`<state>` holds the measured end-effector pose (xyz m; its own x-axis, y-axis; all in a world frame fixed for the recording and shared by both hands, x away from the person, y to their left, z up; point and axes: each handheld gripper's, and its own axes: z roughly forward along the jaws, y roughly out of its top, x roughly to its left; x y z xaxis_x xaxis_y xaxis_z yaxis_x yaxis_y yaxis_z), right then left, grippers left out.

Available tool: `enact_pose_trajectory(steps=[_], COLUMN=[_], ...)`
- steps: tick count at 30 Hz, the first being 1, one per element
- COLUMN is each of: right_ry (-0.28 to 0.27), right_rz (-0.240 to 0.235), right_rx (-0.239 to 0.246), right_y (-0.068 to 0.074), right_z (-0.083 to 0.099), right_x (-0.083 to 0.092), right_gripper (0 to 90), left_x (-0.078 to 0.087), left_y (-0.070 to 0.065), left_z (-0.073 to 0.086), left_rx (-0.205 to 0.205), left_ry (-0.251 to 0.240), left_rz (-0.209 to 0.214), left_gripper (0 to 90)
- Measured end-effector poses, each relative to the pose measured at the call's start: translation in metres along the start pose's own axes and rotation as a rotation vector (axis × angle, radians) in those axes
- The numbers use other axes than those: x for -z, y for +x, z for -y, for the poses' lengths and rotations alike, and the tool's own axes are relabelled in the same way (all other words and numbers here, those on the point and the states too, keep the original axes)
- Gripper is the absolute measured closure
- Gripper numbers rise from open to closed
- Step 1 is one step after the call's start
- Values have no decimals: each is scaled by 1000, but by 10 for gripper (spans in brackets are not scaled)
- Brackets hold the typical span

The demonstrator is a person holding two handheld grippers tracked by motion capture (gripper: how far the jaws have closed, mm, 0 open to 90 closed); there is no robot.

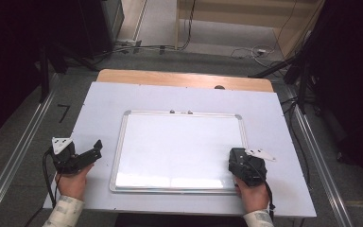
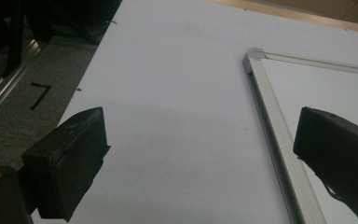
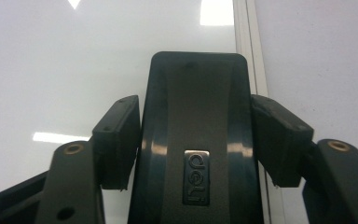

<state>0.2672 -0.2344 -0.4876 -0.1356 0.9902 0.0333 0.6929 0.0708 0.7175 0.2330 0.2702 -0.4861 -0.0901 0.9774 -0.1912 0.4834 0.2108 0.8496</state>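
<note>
A white-topped bench [image 1: 99, 101] stands on grey carpet, its wooden edge showing along the far side, with metal rails running down the floor to either side and dark stands and cables beyond.

Nearest, two sleeved forearms come in from the bottom of the high view. The left hand [image 1: 72, 182] holds the left hand-held gripper [image 1: 94, 147] over the bare bench top, just beside the left edge of the whiteboard [image 1: 179, 142]. Its jaws are spread wide with nothing between them; in the left gripper view one jaw sits over the bench near its left edge and the other over the whiteboard's surface, the aluminium frame [image 2: 272, 126] running between them.

The right hand [image 1: 253, 196] holds the right hand-held gripper [image 1: 238, 163] over the near right corner of the whiteboard. In the right gripper view its jaws are closed against the two sides of a dark eraser [image 3: 198, 135], which carries a small metal logo plate and lies low over the white surface, close beside the right strip of the frame. Whether the eraser touches the board cannot be told.

The whiteboard lies flat in the middle of the bench, long side toward the person, its surface clean and reflecting ceiling lights near the front edge. Two small clips [image 1: 180, 112] sit on its far frame.

Farther off, a small dark mark [image 1: 220, 87] sits on the wooden edge. A black tape mark [image 1: 64, 112] lies on the carpet to the left.
</note>
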Motion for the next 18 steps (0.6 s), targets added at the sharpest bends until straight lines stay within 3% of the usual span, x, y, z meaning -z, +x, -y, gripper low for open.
enact_pose_trajectory(steps=[9, 15, 18], right_ry=[-26, -53, -64], right_rz=[-24, -105, -109], right_rx=[-13, -28, -17], right_y=[-5, -12, -14], right_z=[-6, -14, -16], right_x=[9, 18, 19], right_gripper=[240, 196, 195], left_x=[0, 0, 0], left_y=[0, 0, -1], left_z=[0, 0, 0], left_rx=[0, -3, -1], left_ry=[0, 1, -1], left_rz=[0, -1, -1], left_gripper=[33, 33, 33])
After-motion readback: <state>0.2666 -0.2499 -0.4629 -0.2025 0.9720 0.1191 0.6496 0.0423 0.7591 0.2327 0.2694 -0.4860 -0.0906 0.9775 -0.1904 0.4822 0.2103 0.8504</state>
